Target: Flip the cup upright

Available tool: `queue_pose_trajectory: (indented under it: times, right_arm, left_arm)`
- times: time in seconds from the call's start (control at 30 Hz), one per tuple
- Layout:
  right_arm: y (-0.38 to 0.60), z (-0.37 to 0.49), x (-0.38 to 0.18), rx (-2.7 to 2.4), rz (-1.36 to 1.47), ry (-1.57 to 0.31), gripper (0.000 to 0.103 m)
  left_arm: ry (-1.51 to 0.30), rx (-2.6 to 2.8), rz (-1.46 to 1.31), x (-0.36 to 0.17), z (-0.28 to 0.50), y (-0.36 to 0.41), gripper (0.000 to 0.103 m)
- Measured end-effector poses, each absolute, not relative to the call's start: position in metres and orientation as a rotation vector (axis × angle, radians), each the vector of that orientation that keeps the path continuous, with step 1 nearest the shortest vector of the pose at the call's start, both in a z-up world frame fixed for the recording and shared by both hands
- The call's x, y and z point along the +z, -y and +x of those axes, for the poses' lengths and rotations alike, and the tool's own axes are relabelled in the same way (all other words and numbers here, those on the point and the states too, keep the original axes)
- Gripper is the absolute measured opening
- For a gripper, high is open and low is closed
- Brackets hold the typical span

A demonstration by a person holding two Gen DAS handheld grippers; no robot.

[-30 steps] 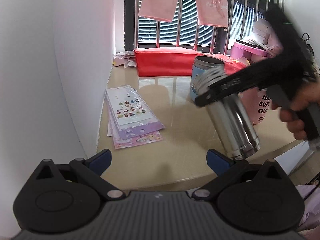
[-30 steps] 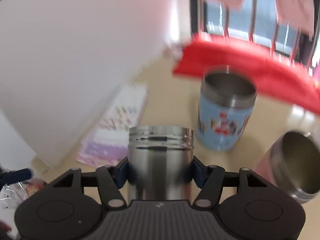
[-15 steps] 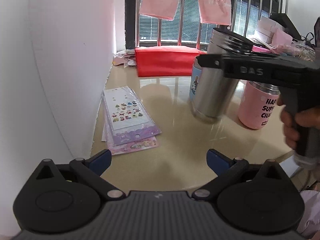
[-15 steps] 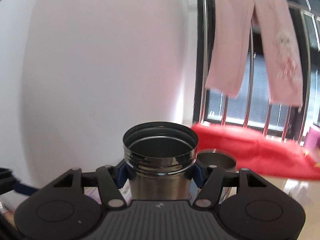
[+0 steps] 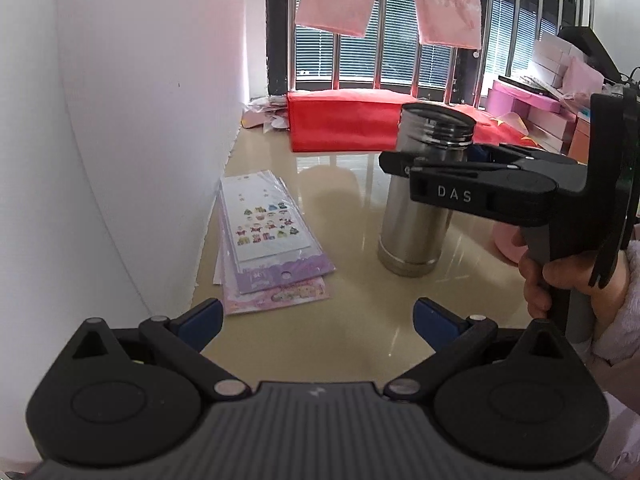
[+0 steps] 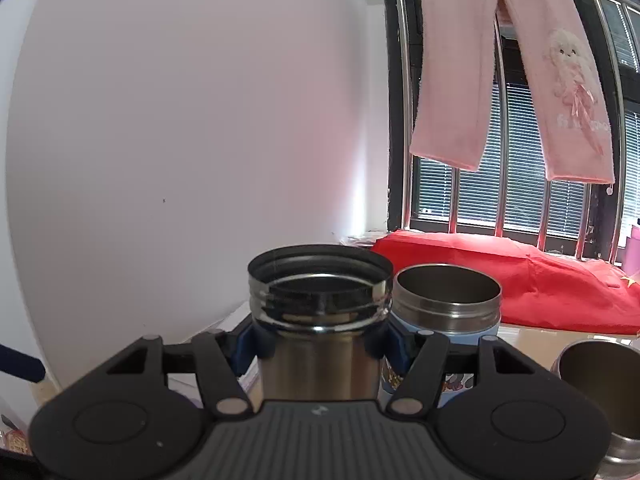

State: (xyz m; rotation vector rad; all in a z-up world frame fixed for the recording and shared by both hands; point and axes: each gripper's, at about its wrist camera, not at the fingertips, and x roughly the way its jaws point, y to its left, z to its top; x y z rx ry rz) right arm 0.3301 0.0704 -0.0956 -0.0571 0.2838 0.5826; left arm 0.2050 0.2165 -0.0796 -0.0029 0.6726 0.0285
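Scanning from the left edge of the left wrist view, a white wall (image 5: 120,140) runs along the glossy beige surface (image 5: 352,320), and a stack of sticker sheets in clear sleeves (image 5: 268,240) lies near it. The left claw (image 5: 316,318) hangs low in front with its blue-tipped fingers spread wide and nothing between them. Further right stands the tall stainless steel cup (image 5: 420,196), mouth up, its base apparently resting on the surface, though contact under the rim is hard to confirm. The right claw (image 5: 434,158) is closed around it just below the threaded neck, a hand (image 5: 560,280) gripping the handle.

In the right wrist view the steel cup (image 6: 320,320) fills the centre between the blue pads (image 6: 244,344), both pressing its sides, and the right claw (image 6: 320,346) has a firm hold. Just beside and behind it is a blue cartoon-printed cup (image 6: 446,308), open side up, and at the far right the rim of a third metal-lined cup (image 6: 596,376).

The flip looks done; release remains. The grip sits high on a tall, narrow, slick body, so opening unevenly or pulling back at an angle could drag the neck and topple it. If it falls to the right, it would strike the blue cup
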Motion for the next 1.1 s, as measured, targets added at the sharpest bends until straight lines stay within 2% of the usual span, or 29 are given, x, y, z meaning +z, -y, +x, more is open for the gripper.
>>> queue_pose_trajectory:
  times: [0.13, 0.27, 0.33, 0.4, 0.43, 0.7, 1.1]
  right_arm:
    - [-0.069, 0.326, -0.094, 0.592, -0.035, -0.307, 0.062]
    - [-0.064, 0.328, -0.090, 0.584, -0.016, -0.305, 0.086]
    - [-0.057, 0.321, -0.083, 0.602, 0.003, -0.282, 0.089]
    - [-0.048, 0.308, -0.075, 0.601, 0.012, -0.248, 0.101]
    - [-0.040, 0.298, -0.070, 0.596, 0.017, -0.219, 0.103]
    - [0.025, 0.205, -0.037, 0.535, -0.020, -0.077, 0.103]
    - [0.126, 0.089, -0.022, 0.430, 0.015, -0.104, 0.103]
  left_arm:
    - [-0.670, 0.028, 0.008, -0.078, 0.205, -0.214, 0.103]
    - [-0.663, 0.034, 0.009, -0.074, 0.202, -0.212, 0.103]
    - [-0.654, 0.039, 0.012, -0.071, 0.198, -0.210, 0.103]
    - [-0.638, 0.040, 0.015, -0.066, 0.192, -0.206, 0.103]
    - [-0.628, 0.038, 0.016, -0.064, 0.188, -0.203, 0.103]
    - [-0.500, 0.029, 0.013, -0.040, 0.139, -0.163, 0.103]
    - [-0.251, 0.056, -0.062, -0.014, 0.038, -0.076, 0.103]
